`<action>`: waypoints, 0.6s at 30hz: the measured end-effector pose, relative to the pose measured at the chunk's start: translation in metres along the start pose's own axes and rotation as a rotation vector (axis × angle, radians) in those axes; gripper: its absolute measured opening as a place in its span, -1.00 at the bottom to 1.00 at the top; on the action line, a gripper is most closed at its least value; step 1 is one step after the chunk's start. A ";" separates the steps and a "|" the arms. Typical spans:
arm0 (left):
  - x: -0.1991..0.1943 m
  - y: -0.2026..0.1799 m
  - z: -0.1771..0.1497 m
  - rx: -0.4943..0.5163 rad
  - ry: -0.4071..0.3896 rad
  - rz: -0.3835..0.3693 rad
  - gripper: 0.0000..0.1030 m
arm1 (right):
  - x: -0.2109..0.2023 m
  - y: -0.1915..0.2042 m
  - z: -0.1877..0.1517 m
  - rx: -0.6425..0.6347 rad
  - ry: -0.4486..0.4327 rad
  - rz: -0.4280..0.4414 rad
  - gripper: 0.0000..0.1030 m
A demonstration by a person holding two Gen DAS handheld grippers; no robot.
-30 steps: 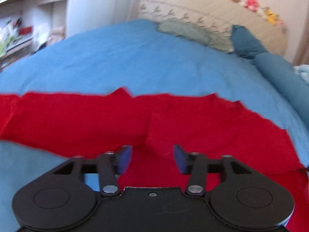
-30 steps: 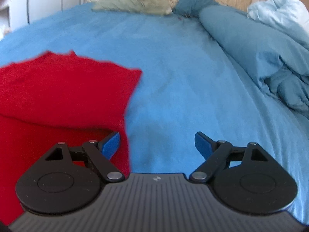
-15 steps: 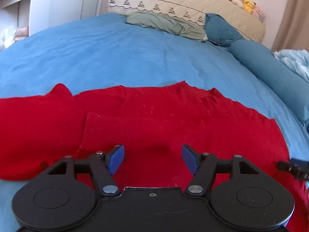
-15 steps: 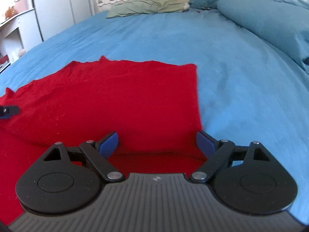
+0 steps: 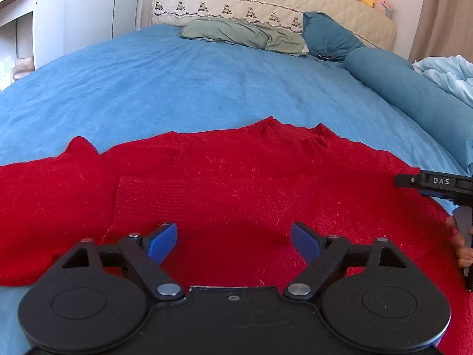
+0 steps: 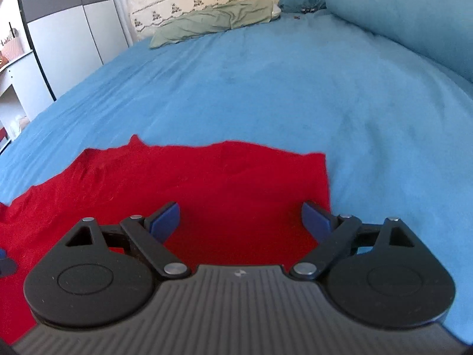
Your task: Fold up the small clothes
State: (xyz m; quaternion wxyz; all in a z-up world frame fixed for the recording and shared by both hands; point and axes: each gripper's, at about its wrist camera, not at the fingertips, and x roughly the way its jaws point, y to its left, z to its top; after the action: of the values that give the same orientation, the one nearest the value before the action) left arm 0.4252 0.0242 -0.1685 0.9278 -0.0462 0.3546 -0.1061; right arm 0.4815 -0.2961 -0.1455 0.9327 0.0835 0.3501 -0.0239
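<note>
A red knitted garment [image 5: 236,183] lies flat on the blue bedsheet [image 5: 192,88], with a folded-over panel near its middle. My left gripper [image 5: 233,239] hovers over that panel; its jaws are opening and nothing is between the blue pads. In the right wrist view the same red garment [image 6: 207,192] fills the lower left, its right edge running down beside the right pad. My right gripper [image 6: 241,222] stands open over that right end, holding nothing. The right gripper's body [image 5: 437,182] and a hand on it show at the left view's right edge.
A green pillow [image 5: 242,34] and a cream quilted headboard cover [image 5: 266,3] lie at the far end. A teal bolster [image 5: 414,94] and a light blue duvet [image 5: 449,74] line the right side. White shelves [image 5: 26,29] stand left of the bed.
Both grippers swung over the red garment and sank a little. The left jaws spread wider. The right gripper moved from the bare sheet onto the garment's right end.
</note>
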 end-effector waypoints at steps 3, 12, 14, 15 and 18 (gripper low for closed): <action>-0.008 -0.001 0.004 -0.016 -0.002 0.006 0.71 | -0.013 0.008 0.004 -0.042 -0.006 -0.008 1.00; -0.109 0.006 0.021 -0.020 -0.118 0.018 0.82 | -0.131 0.037 0.022 -0.058 -0.044 0.121 1.00; -0.133 0.019 0.022 -0.042 -0.137 0.016 0.95 | -0.150 0.044 0.023 -0.051 -0.045 0.127 1.00; -0.145 0.027 0.022 -0.057 -0.152 0.019 0.96 | -0.160 0.048 0.022 -0.048 -0.051 0.130 1.00; -0.175 0.058 0.023 -0.104 -0.180 0.055 0.97 | -0.181 0.061 0.017 -0.074 -0.060 0.122 1.00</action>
State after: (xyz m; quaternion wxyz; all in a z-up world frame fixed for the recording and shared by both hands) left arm 0.3231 0.1208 -0.0471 0.9548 -0.0937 0.2760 -0.0576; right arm 0.3629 -0.2412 -0.0056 0.9450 0.0696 0.3166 0.0434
